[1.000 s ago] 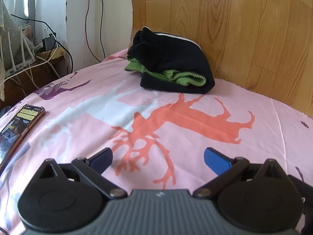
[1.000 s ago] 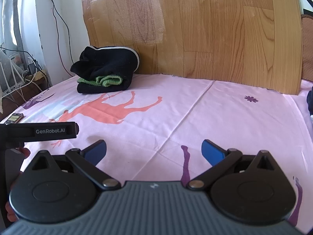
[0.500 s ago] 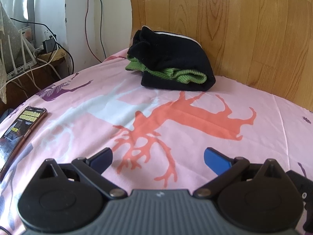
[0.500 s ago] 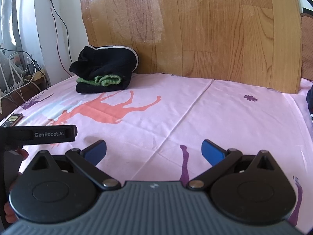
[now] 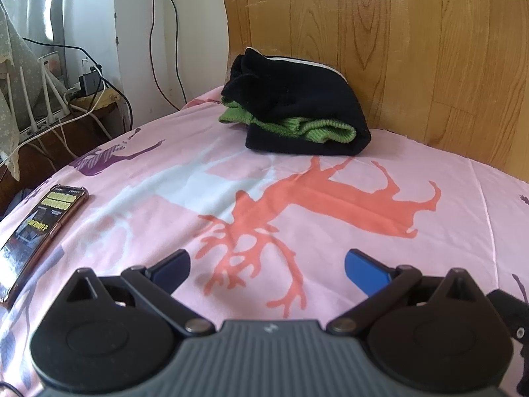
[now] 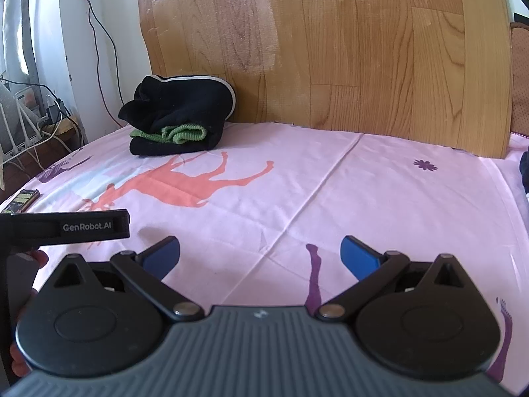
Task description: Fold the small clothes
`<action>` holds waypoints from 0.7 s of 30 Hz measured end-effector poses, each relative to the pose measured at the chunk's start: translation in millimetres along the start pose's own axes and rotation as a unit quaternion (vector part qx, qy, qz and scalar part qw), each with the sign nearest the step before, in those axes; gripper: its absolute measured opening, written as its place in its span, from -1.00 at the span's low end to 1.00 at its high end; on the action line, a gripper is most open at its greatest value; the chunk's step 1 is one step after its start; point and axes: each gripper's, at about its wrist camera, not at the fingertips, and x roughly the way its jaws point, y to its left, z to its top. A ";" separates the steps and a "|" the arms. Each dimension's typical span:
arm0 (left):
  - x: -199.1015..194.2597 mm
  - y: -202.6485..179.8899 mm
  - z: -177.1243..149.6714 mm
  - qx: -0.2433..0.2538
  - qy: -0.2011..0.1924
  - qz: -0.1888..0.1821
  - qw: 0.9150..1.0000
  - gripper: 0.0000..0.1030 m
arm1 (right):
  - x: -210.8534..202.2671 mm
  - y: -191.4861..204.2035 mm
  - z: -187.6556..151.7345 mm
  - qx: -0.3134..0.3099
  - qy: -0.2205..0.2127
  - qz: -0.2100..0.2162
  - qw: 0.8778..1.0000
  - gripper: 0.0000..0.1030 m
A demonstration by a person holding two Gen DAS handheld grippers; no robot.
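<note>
Claws both stand apart and grip nothing — the left gripper (image 5: 266,266) and the right gripper (image 6: 259,253) hang over the pink sheet (image 5: 330,231). Folded black-and-green clothes (image 5: 294,112) lie well ahead of the left claw, against the wooden headboard (image 6: 330,49) — ahead-left of the right. A phone (image 5: 39,228) lies left of the left claw.

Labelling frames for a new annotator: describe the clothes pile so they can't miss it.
Start at the wooden headboard, then follow it to its left end, where the pink sheet meets it. The clothes pile sits there: a black bundle with a green knit layer showing, unlike the flat phone near the sheet's edge.
</note>
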 end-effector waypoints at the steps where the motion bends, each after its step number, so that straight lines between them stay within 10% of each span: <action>1: 0.0 -0.1 0.0 0.000 0.000 0.000 1.000 1.00 | 0.0 -0.1 0.0 0.000 0.000 0.000 1.000 1.00; 21: 3.7 2.4 1.2 -0.003 0.020 -0.004 1.000 1.00 | 0.6 0.2 -0.3 -0.002 0.001 0.001 1.000 1.00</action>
